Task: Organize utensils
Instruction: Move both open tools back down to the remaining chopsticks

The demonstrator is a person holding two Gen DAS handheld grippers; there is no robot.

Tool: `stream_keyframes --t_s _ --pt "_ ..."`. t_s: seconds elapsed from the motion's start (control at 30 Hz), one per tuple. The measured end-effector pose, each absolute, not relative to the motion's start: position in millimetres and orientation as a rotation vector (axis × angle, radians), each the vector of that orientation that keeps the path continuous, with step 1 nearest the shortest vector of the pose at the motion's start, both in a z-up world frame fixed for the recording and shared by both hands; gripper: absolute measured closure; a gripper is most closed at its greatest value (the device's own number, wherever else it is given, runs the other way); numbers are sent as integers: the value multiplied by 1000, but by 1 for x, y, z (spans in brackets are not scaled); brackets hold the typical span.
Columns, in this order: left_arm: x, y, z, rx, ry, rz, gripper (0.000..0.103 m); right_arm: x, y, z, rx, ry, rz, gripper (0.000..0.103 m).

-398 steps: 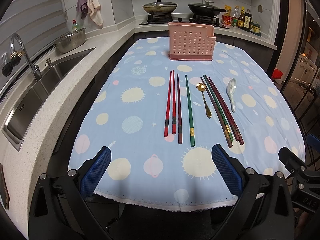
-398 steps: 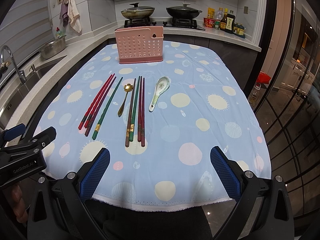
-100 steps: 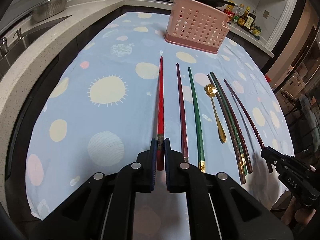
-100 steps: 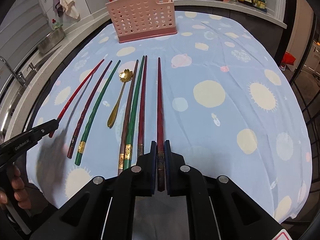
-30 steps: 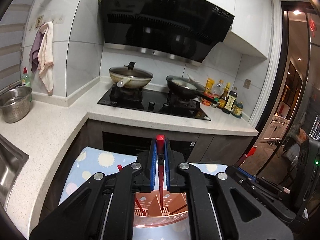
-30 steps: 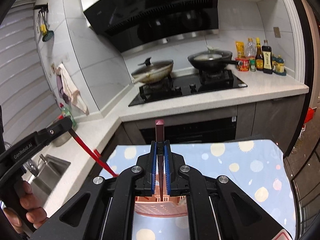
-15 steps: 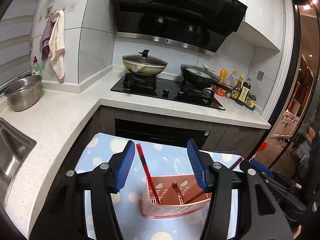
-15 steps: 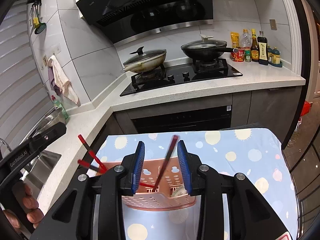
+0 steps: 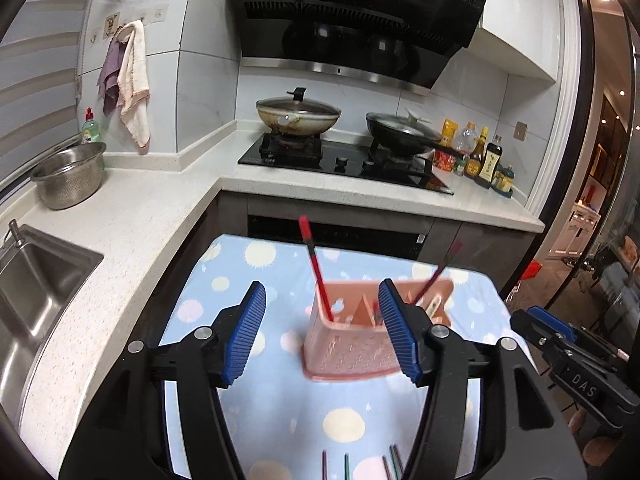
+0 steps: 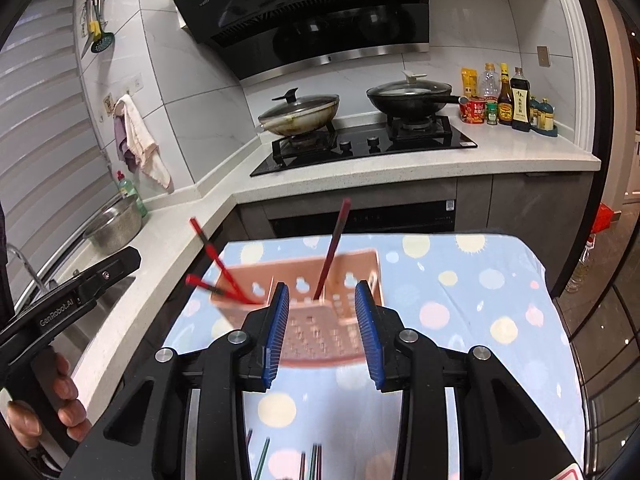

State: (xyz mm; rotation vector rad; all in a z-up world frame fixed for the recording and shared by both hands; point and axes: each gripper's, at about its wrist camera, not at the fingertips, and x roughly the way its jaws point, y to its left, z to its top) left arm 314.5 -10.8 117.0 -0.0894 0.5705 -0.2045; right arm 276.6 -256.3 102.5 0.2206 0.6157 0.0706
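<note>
The pink perforated utensil holder [image 9: 352, 356] stands on the blue dotted tablecloth [image 9: 240, 264]. A bright red chopstick [image 9: 314, 256] leans in its left part and a dark red chopstick [image 9: 438, 272] in its right part. My left gripper [image 9: 321, 286] hovers in front of the holder, jaws opening, nothing between them. In the right wrist view my right gripper [image 10: 322, 286] is open and empty before the holder [image 10: 320, 336]; the dark red chopstick [image 10: 336, 240] stands inside, and red chopsticks [image 10: 212, 252] lean out to the left. Tips of several chopsticks [image 9: 346, 466] lie on the cloth below.
A steel sink [image 9: 36, 280] and a metal bowl [image 9: 68, 180] lie to the left on the white counter. Two covered pans [image 9: 298, 114] sit on the hob behind the table, with bottles [image 9: 486, 156] to its right. A hand [image 10: 60, 412] holds the left gripper's handle.
Both grippers went from shut on a chopstick to open, and the chopsticks now stand in the holder. Both grippers have drawn back and down from the holder.
</note>
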Motion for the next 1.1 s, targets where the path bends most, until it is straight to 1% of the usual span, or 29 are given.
stream_keyframes --t_s 0.27,0.53,0.67,0.97,1.1 --pt "250 3 72 -49 668 -197 47 202 -248 64 178 707 55 69" --pt "188 18 21 -77 783 -177 47 118 -238 0 152 863 27 69" --pt "161 23 -5 -74 834 -159 47 89 -231 -31 140 935 31 69" --pt "119 26 -53 -46 955 -146 47 59 -211 -67 120 1024 84 69" --pt "108 23 -65 -39 981 -151 47 58 -206 -70 111 1033 93 73"
